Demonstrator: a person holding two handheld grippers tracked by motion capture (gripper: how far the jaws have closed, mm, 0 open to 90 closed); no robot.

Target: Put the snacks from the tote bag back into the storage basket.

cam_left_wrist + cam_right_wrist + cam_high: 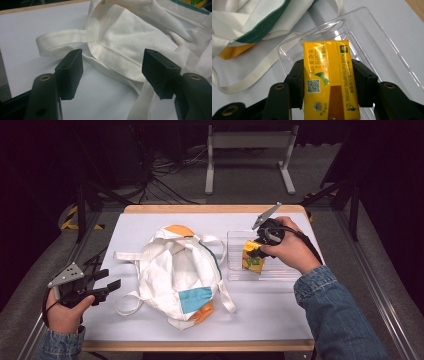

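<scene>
Fingers of the right gripper [329, 82] are clamped on the two broad sides of a small yellow drink carton [329, 80], held upright over the clear plastic tray [384, 42] at 3 o'clock on the white tabletop [280, 305]. Its long axis runs along the fingers. The white cloth bag with orange and teal patches [175, 270] lies at 9 o'clock from it. Print reads "PLEASE FLATTEN BEFORE DISPOSAL". Left gripper [112, 72], fingers spread and empty, faces the bag's strap.

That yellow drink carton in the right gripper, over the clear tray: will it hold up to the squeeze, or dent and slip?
The yellow carton looks boxy with flat sides, so the right gripper probably holds it squarely. Its glossy print may be slippery. It is likely thin card, so hard squeezing could dent it.
</scene>
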